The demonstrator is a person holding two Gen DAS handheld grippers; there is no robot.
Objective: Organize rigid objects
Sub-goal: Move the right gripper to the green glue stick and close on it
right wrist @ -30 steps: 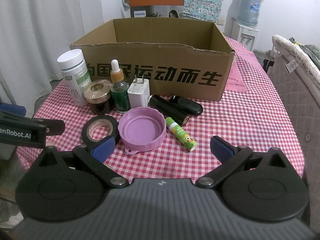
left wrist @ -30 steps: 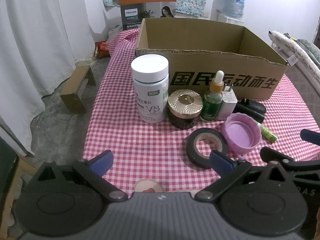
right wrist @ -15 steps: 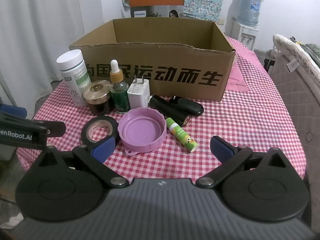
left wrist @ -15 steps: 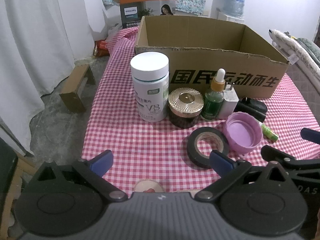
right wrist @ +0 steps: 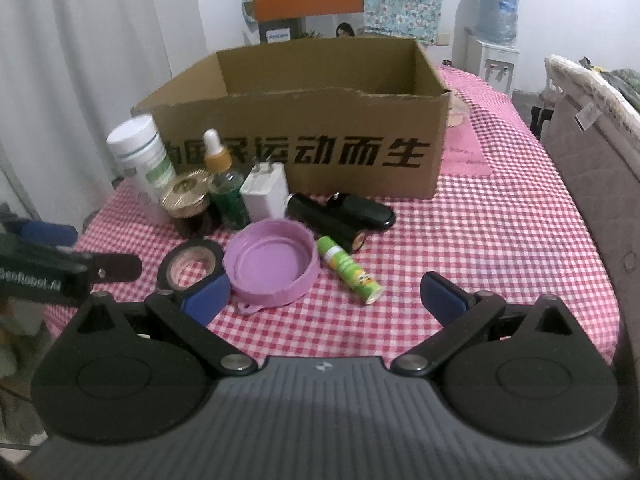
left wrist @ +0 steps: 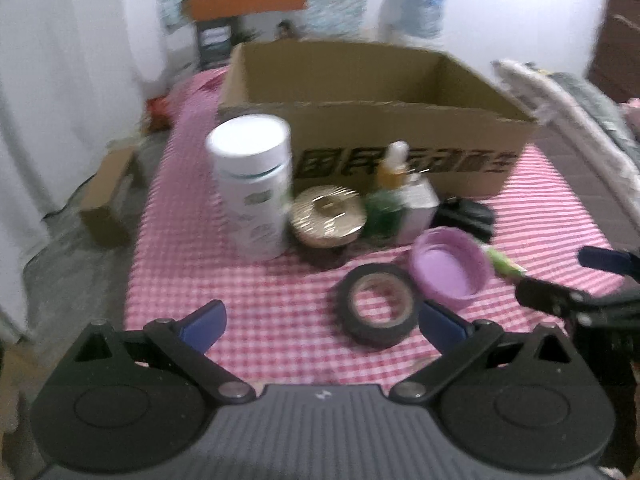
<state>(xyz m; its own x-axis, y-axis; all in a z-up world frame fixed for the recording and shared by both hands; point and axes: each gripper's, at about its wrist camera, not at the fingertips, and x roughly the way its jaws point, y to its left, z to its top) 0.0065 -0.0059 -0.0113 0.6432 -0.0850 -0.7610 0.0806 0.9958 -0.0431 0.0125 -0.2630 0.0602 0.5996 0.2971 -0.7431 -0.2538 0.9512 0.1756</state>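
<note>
An open cardboard box [right wrist: 304, 132] stands on the checked table, also in the left wrist view [left wrist: 372, 120]. In front of it: a white pill bottle [left wrist: 252, 184] [right wrist: 140, 156], a gold-lidded jar [left wrist: 326, 216] [right wrist: 188, 204], a green dropper bottle [right wrist: 226, 188], a white charger [right wrist: 264, 194], black cases [right wrist: 340, 218], a purple lid [right wrist: 272, 266] [left wrist: 450, 268], a black tape roll [left wrist: 378, 310] [right wrist: 190, 266] and a green tube [right wrist: 348, 270]. My left gripper [left wrist: 320, 320] is open, before the tape roll. My right gripper [right wrist: 326, 300] is open, before the lid and tube.
The table's front edge [right wrist: 440, 344] lies just under both grippers. A small cardboard box [left wrist: 108, 200] sits on the floor at the left. A padded chair [right wrist: 592, 128] stands at the right. A water dispenser [right wrist: 494, 36] stands behind.
Both grippers have moved forward toward the objects, so they look larger. The left wrist view is now motion-blurred. Both grippers stay open and empty.
</note>
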